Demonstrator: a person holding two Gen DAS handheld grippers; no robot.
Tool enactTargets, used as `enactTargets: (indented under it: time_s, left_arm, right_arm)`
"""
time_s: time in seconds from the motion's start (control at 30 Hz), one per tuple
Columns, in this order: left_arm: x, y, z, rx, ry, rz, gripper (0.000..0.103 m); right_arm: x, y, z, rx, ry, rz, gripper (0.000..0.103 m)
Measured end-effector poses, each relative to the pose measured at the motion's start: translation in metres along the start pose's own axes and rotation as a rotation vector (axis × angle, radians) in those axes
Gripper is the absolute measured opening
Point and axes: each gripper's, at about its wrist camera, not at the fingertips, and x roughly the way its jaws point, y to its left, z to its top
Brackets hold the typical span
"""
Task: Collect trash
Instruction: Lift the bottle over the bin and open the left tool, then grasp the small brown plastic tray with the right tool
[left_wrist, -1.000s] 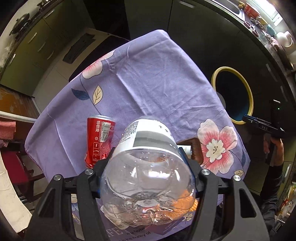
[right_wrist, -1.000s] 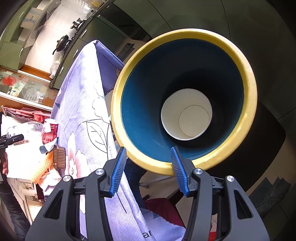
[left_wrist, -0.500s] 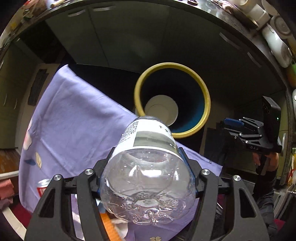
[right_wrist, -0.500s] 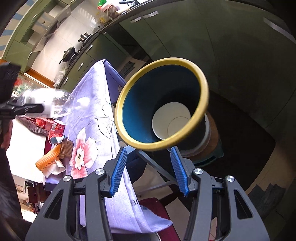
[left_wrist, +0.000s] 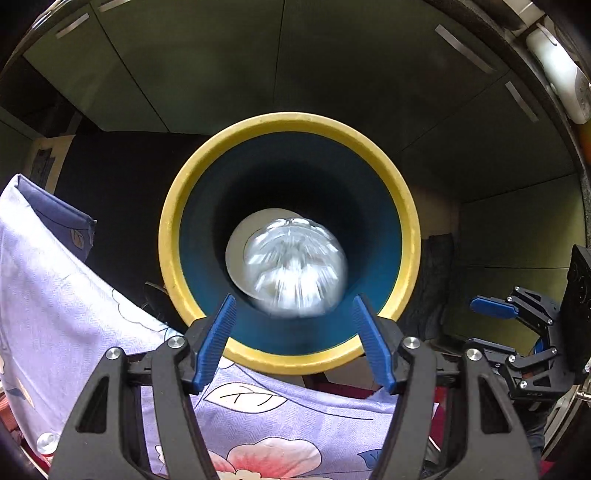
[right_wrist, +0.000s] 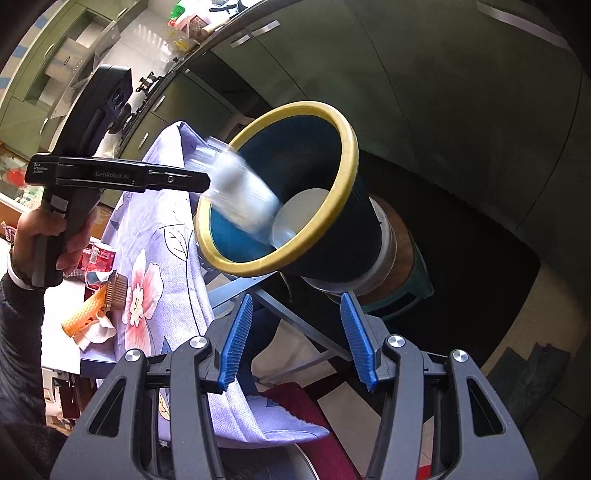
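A clear plastic bottle (left_wrist: 293, 267) is blurred in mid-fall inside the blue trash bin with a yellow rim (left_wrist: 173, 240). It also shows in the right wrist view (right_wrist: 240, 192), passing the bin's mouth (right_wrist: 347, 166). My left gripper (left_wrist: 295, 332) is open and empty just before the bin's rim; it also shows from the side in the right wrist view (right_wrist: 201, 181). My right gripper (right_wrist: 297, 338) is open and empty, below and in front of the bin; it also shows in the left wrist view (left_wrist: 517, 334).
The table with the purple flowered cloth (right_wrist: 162, 236) stands left of the bin. On it lie a red can (right_wrist: 101, 254), an orange-handled brush (right_wrist: 96, 304) and crumpled white paper (right_wrist: 98, 332). Dark green cabinets (left_wrist: 295, 55) stand behind the bin.
My left gripper carried the bottle from the table to the bin, opened and let it go. The bottle now falls into the bin. My right gripper drew back from the bin's rim.
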Motion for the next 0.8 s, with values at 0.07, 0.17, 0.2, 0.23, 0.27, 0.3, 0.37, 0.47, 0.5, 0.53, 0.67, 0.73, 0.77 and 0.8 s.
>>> enactTargets:
  time_s: [0.07,0.17,0.2,0.23,0.27,0.3,0.37,0.47,0.5,0.53,0.67,0.73,0.77,0.8]
  left_arm:
    - [-0.009,0.002,-0.009,0.005,-0.012,-0.001,0.063]
    - [-0.03,0.008,-0.024,0.005,-0.052,-0.009,0.066]
    - [-0.04,0.01,-0.032,0.002,-0.069,-0.02,0.067]
    - [-0.05,0.013,-0.041,-0.005,-0.089,-0.026,0.068]
    - [-0.059,0.015,-0.05,-0.01,-0.107,-0.031,0.069]
    - [-0.07,0.018,-0.061,-0.016,-0.13,-0.039,0.069]
    - [-0.091,0.027,-0.082,-0.034,-0.179,-0.055,0.07]
    - [-0.122,0.045,-0.125,-0.071,-0.246,-0.084,0.071]
    - [-0.131,0.052,-0.14,-0.084,-0.27,-0.078,0.073]
    - [-0.14,0.059,-0.154,-0.101,-0.294,-0.074,0.076]
    - [-0.171,0.085,-0.211,-0.183,-0.358,-0.065,0.079]
    - [-0.182,0.096,-0.246,-0.213,-0.393,-0.041,0.082]
    - [-0.186,0.102,-0.263,-0.231,-0.409,-0.029,0.082]
    - [-0.19,0.106,-0.277,-0.251,-0.422,-0.023,0.083]
  right_arm:
    - [0.002,0.002,-0.001,-0.004,0.001,0.002,0.05]
    - [0.006,0.011,0.0,-0.021,0.008,0.011,0.05]
    - [0.008,0.016,0.001,-0.03,0.011,0.016,0.05]
    - [0.009,0.02,0.001,-0.041,0.013,0.022,0.05]
    - [0.01,0.027,0.002,-0.056,0.016,0.028,0.05]
    - [0.012,0.033,0.002,-0.071,0.019,0.034,0.05]
    - [0.014,0.052,0.003,-0.114,0.024,0.044,0.05]
    - [0.02,0.086,0.002,-0.194,0.037,0.064,0.05]
    - [0.023,0.099,0.001,-0.226,0.044,0.074,0.05]
    - [0.027,0.113,0.001,-0.254,0.052,0.083,0.05]
    - [0.048,0.17,-0.002,-0.376,0.08,0.101,0.05]
    - [0.063,0.198,-0.002,-0.43,0.103,0.1,0.05]
    - [0.07,0.211,-0.001,-0.448,0.114,0.098,0.05]
    - [0.076,0.22,0.0,-0.461,0.121,0.096,0.05]
